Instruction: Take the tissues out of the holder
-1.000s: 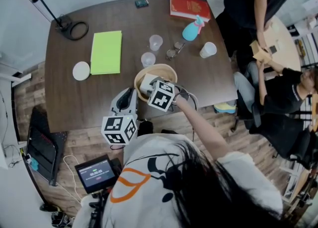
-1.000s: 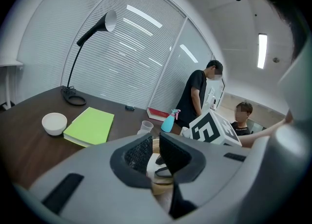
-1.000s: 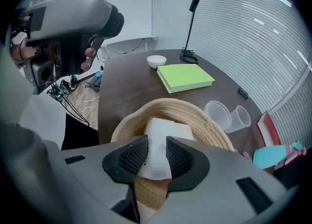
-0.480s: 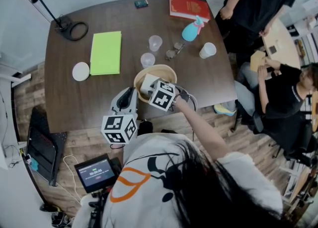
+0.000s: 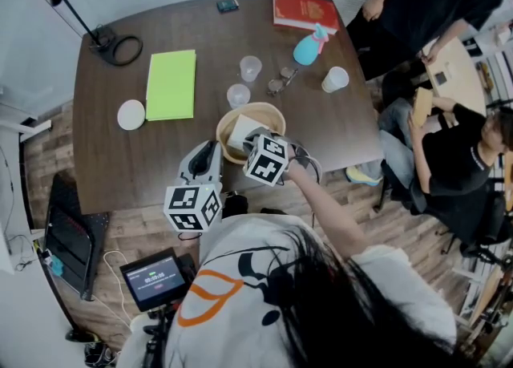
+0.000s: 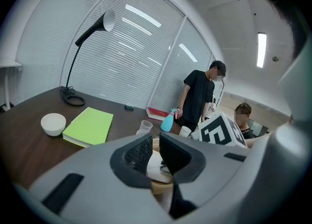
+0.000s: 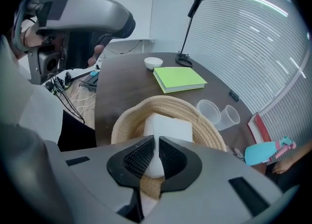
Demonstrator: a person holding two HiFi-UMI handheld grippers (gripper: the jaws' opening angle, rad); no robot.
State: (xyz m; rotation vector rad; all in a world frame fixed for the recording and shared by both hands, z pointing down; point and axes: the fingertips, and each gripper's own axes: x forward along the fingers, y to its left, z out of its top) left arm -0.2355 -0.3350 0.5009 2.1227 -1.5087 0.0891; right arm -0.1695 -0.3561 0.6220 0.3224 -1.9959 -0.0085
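Note:
A woven holder [image 5: 272,115] sits near the table's front edge, with a white tissue pack [image 5: 244,129] in it. My right gripper [image 5: 256,142] reaches down into the holder under its marker cube. In the right gripper view, the right gripper [image 7: 156,146] has just been closing and is shut on a raised fold of the tissue [image 7: 168,126] over the holder [image 7: 127,116]. My left gripper [image 5: 211,150] rests just left of the holder. In its own view, the left gripper [image 6: 155,144] stands a narrow gap apart, empty, and points at the holder [image 6: 163,188].
On the table behind the holder are two clear cups [image 5: 251,67], a paper cup [image 5: 336,79], a teal spray bottle [image 5: 309,47], a red book [image 5: 305,12], a green notebook [image 5: 171,83], a white bowl [image 5: 131,114] and a lamp base [image 5: 120,46]. People stand and sit at the right.
My right gripper has shifted slightly right and toward me over the holder. The people at the right have moved. My left gripper has stayed put.

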